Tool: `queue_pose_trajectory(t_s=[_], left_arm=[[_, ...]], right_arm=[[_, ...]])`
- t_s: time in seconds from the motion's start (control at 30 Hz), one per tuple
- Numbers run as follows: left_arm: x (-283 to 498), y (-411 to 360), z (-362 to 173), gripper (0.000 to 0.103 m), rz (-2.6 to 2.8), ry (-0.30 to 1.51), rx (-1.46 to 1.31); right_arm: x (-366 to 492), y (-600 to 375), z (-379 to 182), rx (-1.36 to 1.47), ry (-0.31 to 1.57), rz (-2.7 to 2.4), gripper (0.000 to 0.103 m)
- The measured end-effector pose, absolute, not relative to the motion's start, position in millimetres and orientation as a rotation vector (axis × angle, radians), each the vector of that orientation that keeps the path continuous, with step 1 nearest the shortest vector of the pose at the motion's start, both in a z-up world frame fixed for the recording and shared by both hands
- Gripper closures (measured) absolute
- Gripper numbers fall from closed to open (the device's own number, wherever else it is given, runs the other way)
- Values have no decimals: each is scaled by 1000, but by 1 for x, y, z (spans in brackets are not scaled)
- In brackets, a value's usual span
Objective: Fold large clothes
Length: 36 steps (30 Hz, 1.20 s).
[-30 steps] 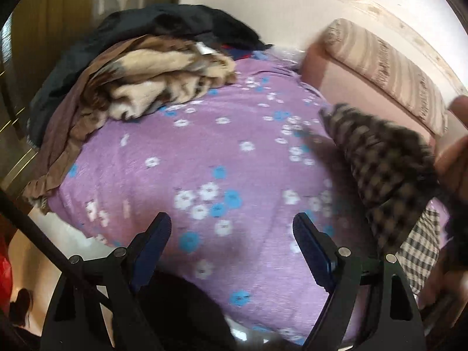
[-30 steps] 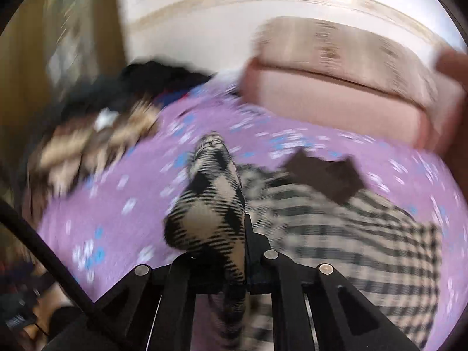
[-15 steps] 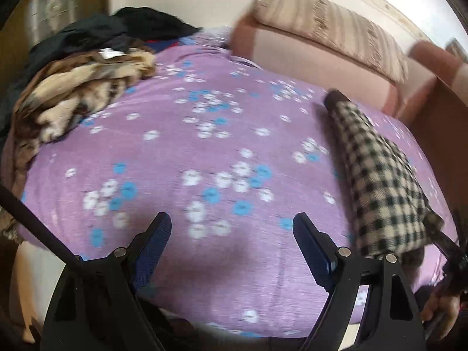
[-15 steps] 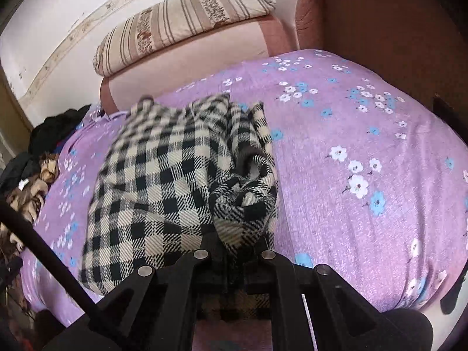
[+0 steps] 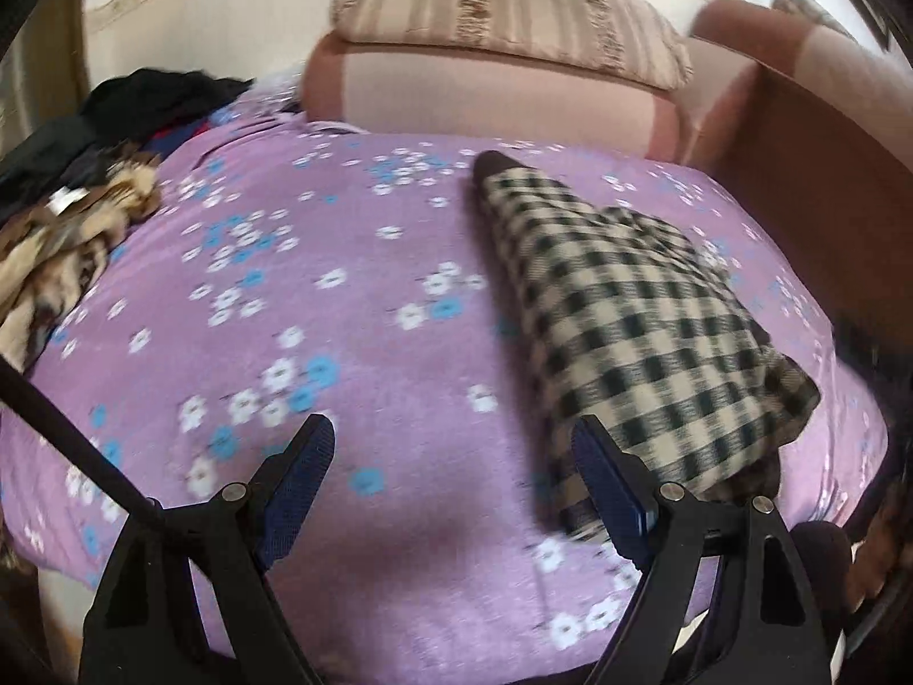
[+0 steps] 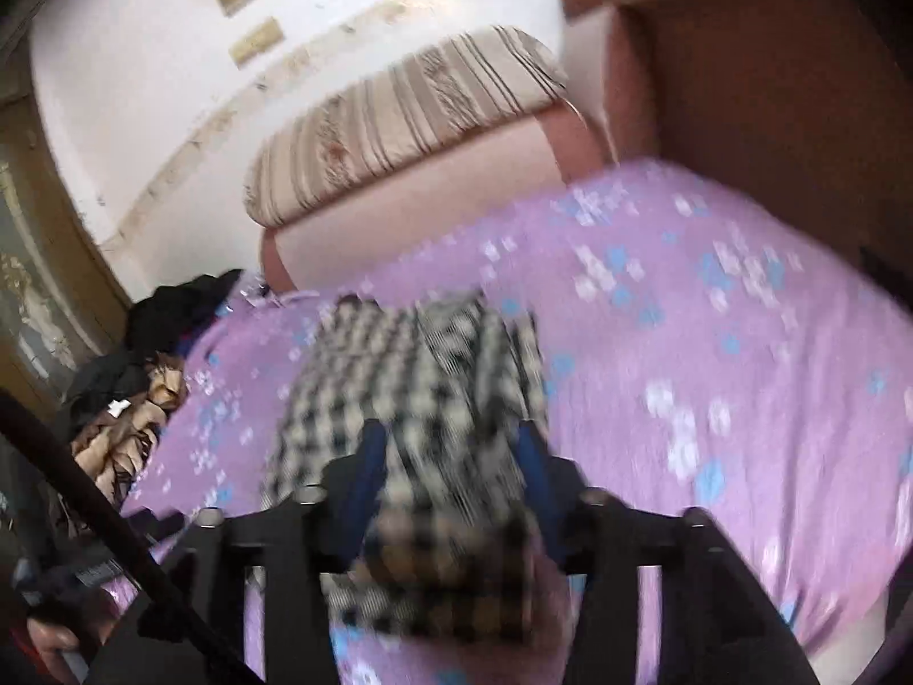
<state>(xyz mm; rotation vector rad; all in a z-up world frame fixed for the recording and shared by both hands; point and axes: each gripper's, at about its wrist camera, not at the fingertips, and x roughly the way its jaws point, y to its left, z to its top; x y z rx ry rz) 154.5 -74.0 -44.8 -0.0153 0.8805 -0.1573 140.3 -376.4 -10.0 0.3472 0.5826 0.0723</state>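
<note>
Purple bedding [image 5: 354, 342] printed with white and blue flowers fills both views, with a pink sofa back [image 5: 491, 97] and a striped cushion [image 5: 502, 17] across the upper part of the left wrist view. At the bottom of that view the left gripper [image 5: 451, 456] stands with its blue-padded fingers [image 5: 297, 479] spread wide and nothing between them, hovering over bare sheet. The checked garment [image 5: 633, 331], black and cream, lies folded into a long strip to the right of centre, running from mid-frame down to the lower right; its near end sits just behind the gripper's right finger, though whether they touch cannot be told. In the right wrist view, which is blurred, the right gripper [image 6: 451, 451] sits at bottom centre with its fingers apart, and the checked garment [image 6: 411, 377] lies between them and stretches toward the middle of the frame; the blur hides whether the pads press the cloth. A heap of brown and dark clothes [image 5: 63, 217] rests at the left edge of the sheet, well apart from the garment.
</note>
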Motion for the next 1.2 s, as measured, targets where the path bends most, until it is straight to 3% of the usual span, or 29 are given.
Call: queue_pose_trajectory(t_s=[0.13,0.27,0.3,0.33,0.37,0.6,0.73,0.77,0.8,0.87,1.07,1.2], left_arm=[[162,-111,-48,19,-209,862,53],[158,-132,-47,19,-242,860,93],[157,-134,-46,19,-245,852,94],[156,-134,-44,19,-245,844,96],[156,-135,-42,19,-241,839,100],[175,-145,-40,19,-253,827,85],[188,-173,-66,19,-295,897,112],[191,-179,-77,19,-291,928,131],[195,-184,-91,19,-282,976,151],[200,-183,-113,18,-293,1063,123],[190,-162,-106,19,-328,1090,19],[169,-143,-91,19,-303,1041,-36]], right_arm=[[202,-364,-8,312,641,180,44],[276,-356,-41,290,793,154,44],[290,-355,-52,298,830,165,53],[299,-355,-61,325,860,204,69],[305,-356,-67,366,886,250,95],[254,-397,-27,473,688,245,96],[255,-407,-53,382,780,116,95],[258,-406,-62,372,810,103,93],[262,-406,-74,356,858,81,81],[259,-408,-80,346,866,55,69],[206,-407,-23,358,660,98,69],[203,-385,-18,360,692,241,69]])
